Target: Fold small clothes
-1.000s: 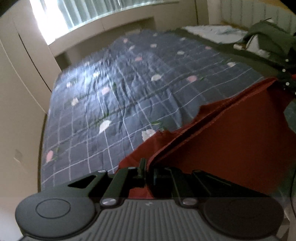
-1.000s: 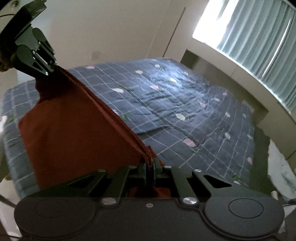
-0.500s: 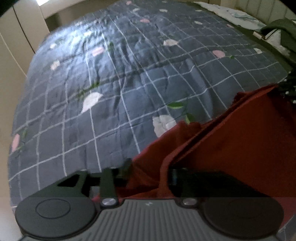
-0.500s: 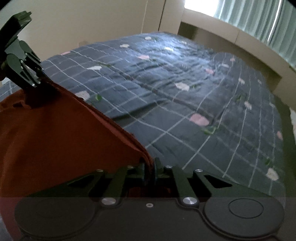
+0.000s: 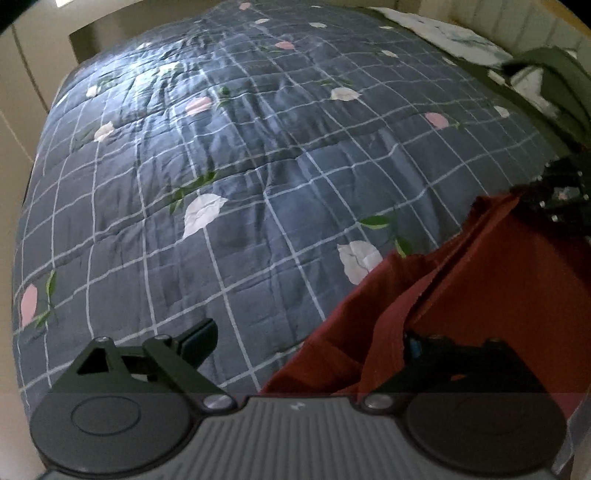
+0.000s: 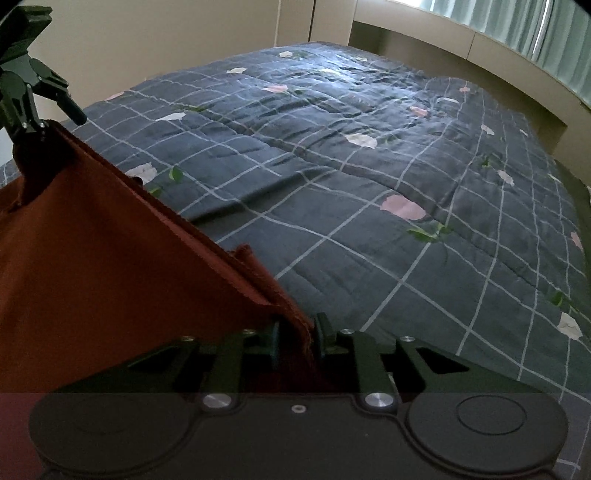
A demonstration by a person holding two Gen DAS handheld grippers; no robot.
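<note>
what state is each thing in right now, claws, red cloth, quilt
left claw: open wide, jaws just been opening, cloth draped over one finger
right claw: jaws just been opening, slightly apart, cloth edge between them
red cloth: slack, not yet flat
quilt: spread, wrinkled

Your inventory: quilt point(image 5: 229, 177) covering the bed; garment point(image 6: 110, 266) on its near edge, spanning between your two grippers; pillow point(image 5: 443, 33) and heaped clothing point(image 5: 557, 85) at the far right; curtained window point(image 6: 517, 26) beyond the bed.

Dim daylight, fisheye-bent edges, slight blur
</note>
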